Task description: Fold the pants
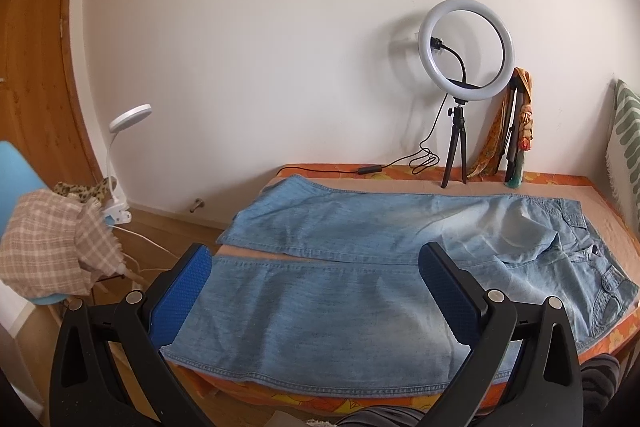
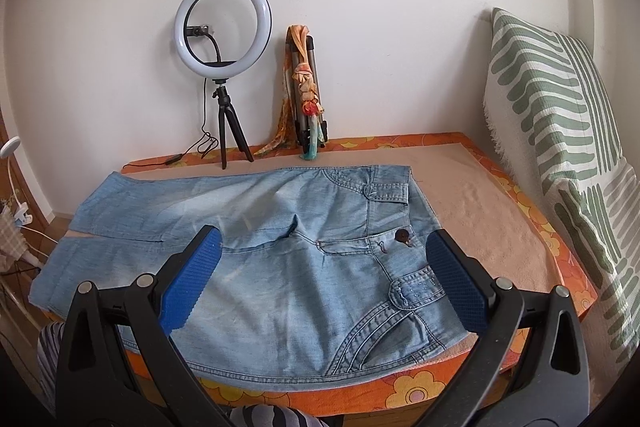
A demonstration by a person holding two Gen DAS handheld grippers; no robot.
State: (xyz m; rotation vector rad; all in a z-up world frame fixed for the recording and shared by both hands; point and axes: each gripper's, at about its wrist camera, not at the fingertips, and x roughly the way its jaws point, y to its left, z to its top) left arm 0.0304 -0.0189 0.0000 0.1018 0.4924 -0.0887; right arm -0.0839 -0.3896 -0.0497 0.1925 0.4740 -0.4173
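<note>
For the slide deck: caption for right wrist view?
Open right gripper above the waist of flat-laid jeans, before the first fold.

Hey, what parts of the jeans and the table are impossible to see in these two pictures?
- Left wrist view: the left claw covers the near leg's side edges of the jeans.
- Right wrist view: the right claw covers the jeans' near corners.
- Both views: under the table is cut off by the bottom edge.

Left gripper (image 1: pixel 316 287) and right gripper (image 2: pixel 324 267) look the same: black plastic scissor-style arms, round silver rivets at the pivots, triangular cutouts in the handles, blue pads (image 2: pixel 192 281) with a fine grid texture. Person wears grey-and-dark striped fabric (image 2: pixel 272 417).
</note>
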